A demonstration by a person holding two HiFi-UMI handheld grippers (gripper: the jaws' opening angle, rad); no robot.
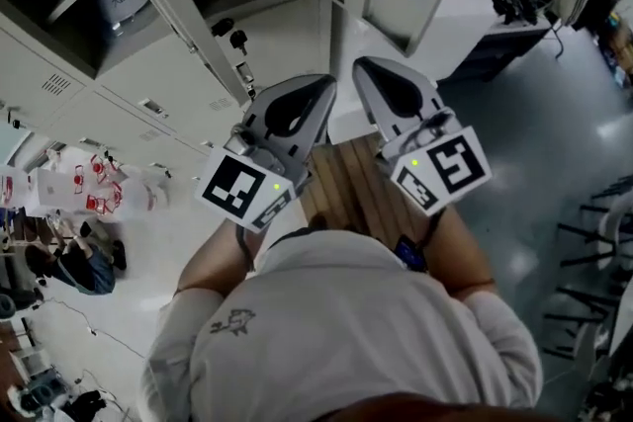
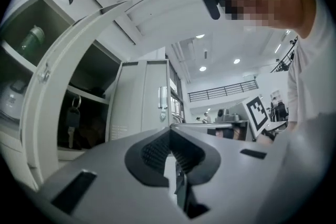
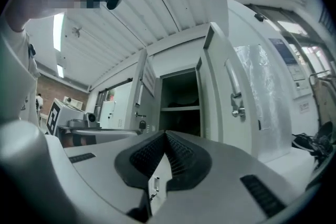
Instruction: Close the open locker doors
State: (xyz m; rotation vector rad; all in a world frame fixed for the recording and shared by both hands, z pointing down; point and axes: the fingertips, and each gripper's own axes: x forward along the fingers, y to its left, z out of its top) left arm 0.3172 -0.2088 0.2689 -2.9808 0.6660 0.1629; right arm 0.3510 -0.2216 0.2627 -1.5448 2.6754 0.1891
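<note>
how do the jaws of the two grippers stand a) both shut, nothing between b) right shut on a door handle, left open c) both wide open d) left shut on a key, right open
a: in their own views, the jaws of the left gripper and the right gripper meet at the tips with nothing between them.

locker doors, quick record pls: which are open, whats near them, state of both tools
left door: swung open
beside left door: bottle on a shelf to its left
right door: swung open, handle facing out
inside right locker: shelf, dark interior
left tool: shut, empty
right tool: shut, empty
contact: neither tool touches a door
</note>
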